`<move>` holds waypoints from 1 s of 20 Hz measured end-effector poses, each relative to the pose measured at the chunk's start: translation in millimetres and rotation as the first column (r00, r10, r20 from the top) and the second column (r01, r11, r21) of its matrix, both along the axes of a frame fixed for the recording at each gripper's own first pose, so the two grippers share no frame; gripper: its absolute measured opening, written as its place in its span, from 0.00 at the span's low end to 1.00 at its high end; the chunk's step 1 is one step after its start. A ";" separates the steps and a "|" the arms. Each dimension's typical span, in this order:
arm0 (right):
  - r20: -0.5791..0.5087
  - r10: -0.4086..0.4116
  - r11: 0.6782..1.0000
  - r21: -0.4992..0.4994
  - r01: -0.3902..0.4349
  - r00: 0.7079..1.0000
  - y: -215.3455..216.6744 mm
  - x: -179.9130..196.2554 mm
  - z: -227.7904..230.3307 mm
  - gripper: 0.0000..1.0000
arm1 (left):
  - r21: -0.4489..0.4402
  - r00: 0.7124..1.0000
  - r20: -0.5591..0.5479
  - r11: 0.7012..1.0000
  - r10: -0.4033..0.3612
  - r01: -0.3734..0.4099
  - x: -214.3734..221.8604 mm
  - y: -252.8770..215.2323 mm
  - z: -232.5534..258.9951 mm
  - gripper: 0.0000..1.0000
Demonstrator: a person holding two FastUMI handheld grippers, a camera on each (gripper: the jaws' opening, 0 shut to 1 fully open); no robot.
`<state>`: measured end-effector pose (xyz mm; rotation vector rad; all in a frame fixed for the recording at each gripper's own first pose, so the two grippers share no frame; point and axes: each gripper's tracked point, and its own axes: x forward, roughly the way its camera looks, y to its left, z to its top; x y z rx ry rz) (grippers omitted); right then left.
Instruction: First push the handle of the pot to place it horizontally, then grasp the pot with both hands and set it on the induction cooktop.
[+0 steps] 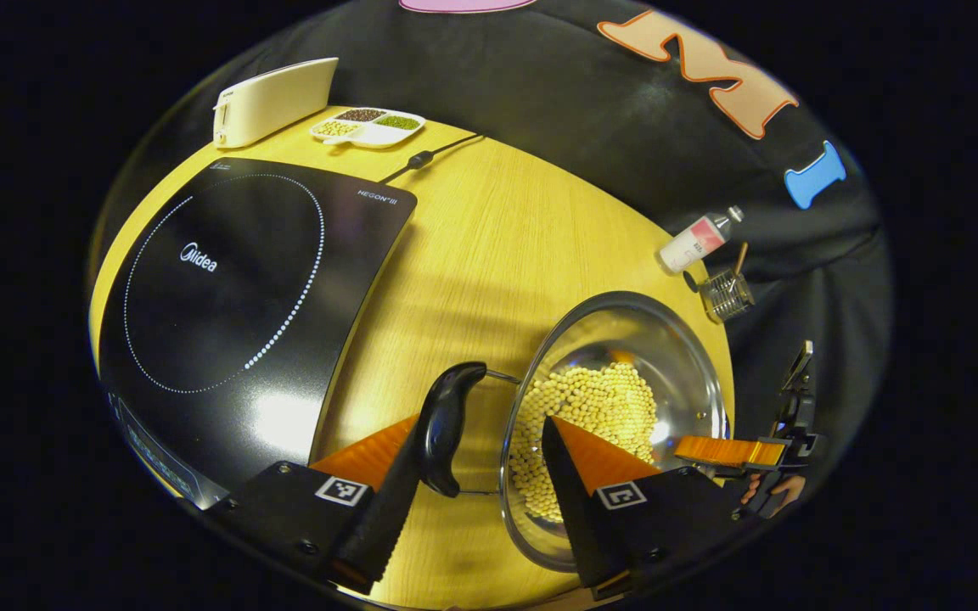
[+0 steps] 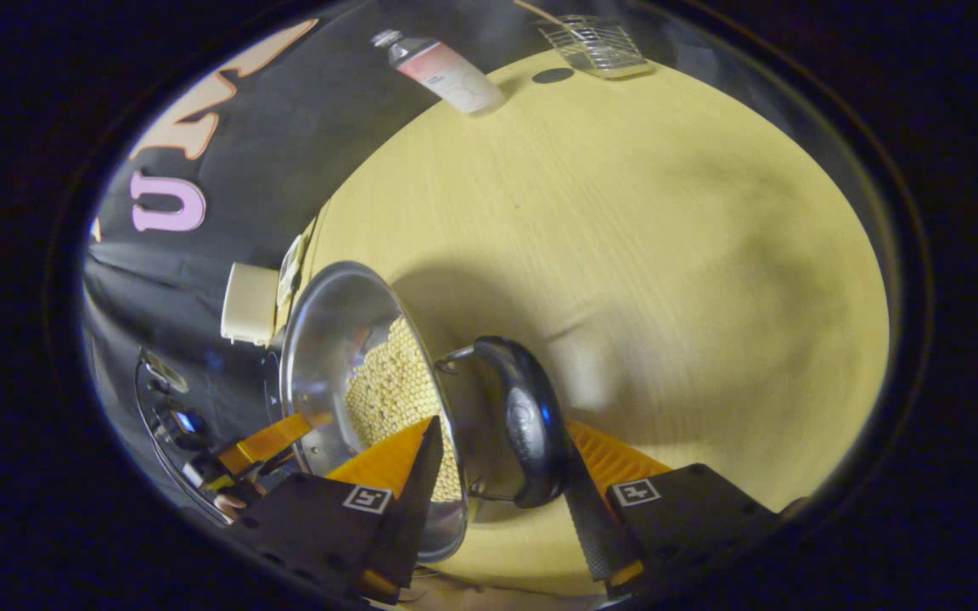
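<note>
A steel pot (image 1: 633,335) holding pale beans (image 1: 599,403) stands on the wooden table, right of the black induction cooktop (image 1: 226,288). My left gripper (image 1: 482,422) is open and straddles the pot's black handle (image 1: 448,424) and near rim, with one finger outside against the handle and the other over the beans. In the right gripper view the pot (image 2: 328,335) shows its opposite black handle (image 2: 529,428). My right gripper (image 2: 502,428) is open and straddles that handle and rim the same way. The right gripper (image 1: 739,451) also appears at the pot's far rim in the left gripper view.
At the table's (image 1: 497,246) far edge stand a white appliance (image 1: 272,100) and a divided dish (image 1: 368,126) of grains, with a black cable (image 1: 429,154) beside them. A bottle (image 1: 697,242) and a small wire basket (image 1: 727,293) lie beyond the pot.
</note>
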<state>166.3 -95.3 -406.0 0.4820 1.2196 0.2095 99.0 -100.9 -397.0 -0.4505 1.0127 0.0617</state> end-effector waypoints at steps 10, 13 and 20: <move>0.027 -0.092 0.995 0.029 0.092 0.995 -2.8 9.2 -1.7 0.42 | -0.079 0.991 -0.073 0.990 0.111 -0.116 -11.4 -2.2 -16.6 0.51; 0.040 -0.077 0.996 0.036 0.076 0.996 -1.1 8.2 0.4 0.43 | -0.099 0.987 -0.040 0.983 0.154 -0.157 -10.6 -2.8 -11.6 0.48; 0.090 -0.077 0.995 0.068 0.072 0.993 4.7 -12.9 19.4 0.43 | -0.141 0.979 -0.003 0.969 0.203 -0.202 -23.8 -3.7 2.7 0.39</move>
